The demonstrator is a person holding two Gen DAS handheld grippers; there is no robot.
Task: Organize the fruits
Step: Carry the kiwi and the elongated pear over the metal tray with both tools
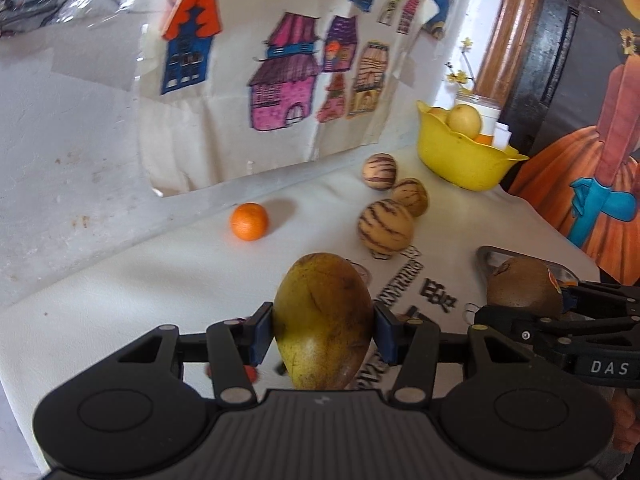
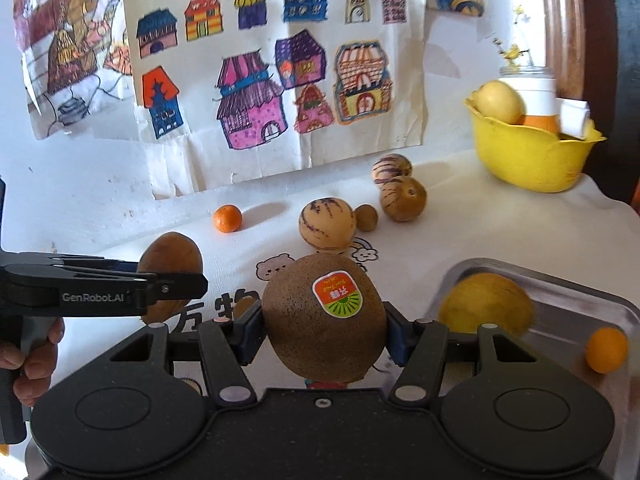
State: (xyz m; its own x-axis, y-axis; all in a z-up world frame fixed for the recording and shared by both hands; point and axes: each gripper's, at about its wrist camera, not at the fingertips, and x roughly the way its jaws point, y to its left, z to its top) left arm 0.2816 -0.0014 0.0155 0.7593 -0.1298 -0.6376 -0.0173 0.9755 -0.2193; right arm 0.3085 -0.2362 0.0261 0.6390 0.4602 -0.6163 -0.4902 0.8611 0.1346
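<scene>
On the left, a yellow-brown mango (image 1: 323,320) is clamped between the pads of the left gripper (image 1: 323,330), long axis upright (tilted slightly). To its right, a stickered kiwi (image 2: 325,317) is clamped in the right gripper (image 2: 325,334), above the white table (image 2: 460,208). Far right, a yellow bowl (image 2: 532,160) is seen.

wall (image 2: 80,168): white, scuffed | drawings of houses (image 2: 280,80): taped up | table (image 1: 120,300): white cloth | light: daylight
</scene>
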